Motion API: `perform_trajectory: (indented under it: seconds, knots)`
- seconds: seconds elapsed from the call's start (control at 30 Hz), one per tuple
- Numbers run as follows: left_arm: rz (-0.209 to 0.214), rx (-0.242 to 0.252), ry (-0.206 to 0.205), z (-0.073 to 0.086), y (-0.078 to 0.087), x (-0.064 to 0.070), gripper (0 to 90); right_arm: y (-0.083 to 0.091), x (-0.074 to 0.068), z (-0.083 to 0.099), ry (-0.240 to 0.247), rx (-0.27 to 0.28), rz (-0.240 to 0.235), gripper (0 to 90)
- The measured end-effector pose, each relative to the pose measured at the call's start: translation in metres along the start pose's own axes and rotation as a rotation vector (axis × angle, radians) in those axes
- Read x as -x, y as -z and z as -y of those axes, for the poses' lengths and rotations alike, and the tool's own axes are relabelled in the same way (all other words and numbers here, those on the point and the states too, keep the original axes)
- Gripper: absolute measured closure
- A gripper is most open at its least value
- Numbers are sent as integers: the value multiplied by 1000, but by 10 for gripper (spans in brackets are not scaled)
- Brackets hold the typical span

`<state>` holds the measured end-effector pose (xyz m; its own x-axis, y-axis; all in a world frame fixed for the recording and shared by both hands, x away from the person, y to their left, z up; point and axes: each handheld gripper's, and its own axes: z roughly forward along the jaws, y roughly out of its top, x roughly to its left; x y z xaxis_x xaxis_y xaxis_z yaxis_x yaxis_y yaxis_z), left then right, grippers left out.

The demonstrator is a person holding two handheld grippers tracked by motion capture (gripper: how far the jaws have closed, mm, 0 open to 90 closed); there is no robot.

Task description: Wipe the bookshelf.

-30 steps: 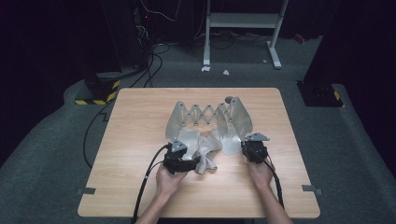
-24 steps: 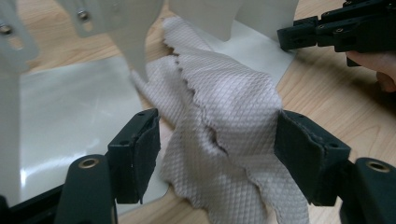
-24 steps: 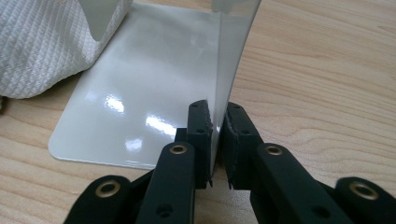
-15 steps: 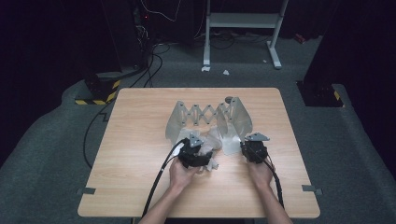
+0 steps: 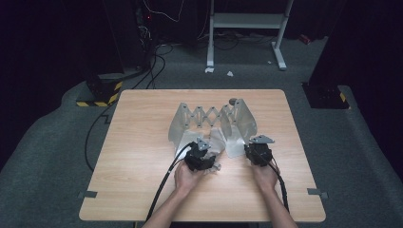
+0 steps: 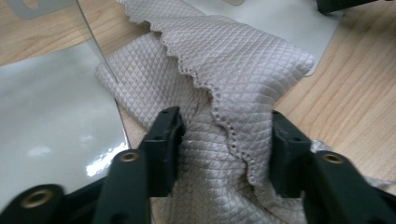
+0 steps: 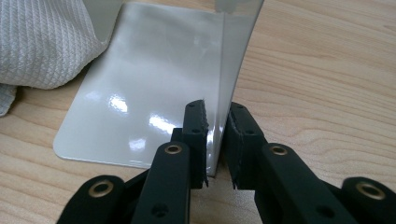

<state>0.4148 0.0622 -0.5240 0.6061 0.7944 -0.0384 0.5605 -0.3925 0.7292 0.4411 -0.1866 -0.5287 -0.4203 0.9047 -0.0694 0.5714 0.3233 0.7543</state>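
On the pale wooden worktop (image 5: pixel 142 142), at its middle, stands a grey metal expanding rack with a scissor-lattice back and upright end plates (image 5: pixel 204 115). Towards the left, the left gripper (image 5: pixel 203 156) has its jaws spread wide around a beige quilted cloth with a scalloped edge (image 6: pixel 224 93), bunched on the rack's base; whether they touch it is hard to tell. Further right, the right gripper (image 7: pixel 215 140) has its jaws clenched on the rack's thin upright plate (image 7: pixel 236 56).
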Motion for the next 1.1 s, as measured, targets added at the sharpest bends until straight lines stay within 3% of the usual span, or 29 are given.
perform_trajectory:
  seconds: [0.13, 0.27, 0.47, 0.7, 0.83, 1.1]
  knots:
    - [19, -3, -12, 0, 1, 1, 743, 0, 0, 0, -2, -1, -1, 793]
    - [19, -20, -17, 1, 6, -1, 803, 0, 1, 0, -5, -1, -2, 784]
    - [15, 1, 20, 11, 30, -15, 816, 0, 1, 0, -10, -2, -6, 769]
    - [-55, 40, 95, 12, 55, -40, 816, 0, 2, 0, -12, -1, -9, 759]
    - [-86, 57, 113, 2, 58, -46, 816, 0, 2, 0, -12, -1, -9, 751]
    - [-109, 102, 102, -28, 61, -40, 815, 0, 1, 0, -6, -1, -10, 748]
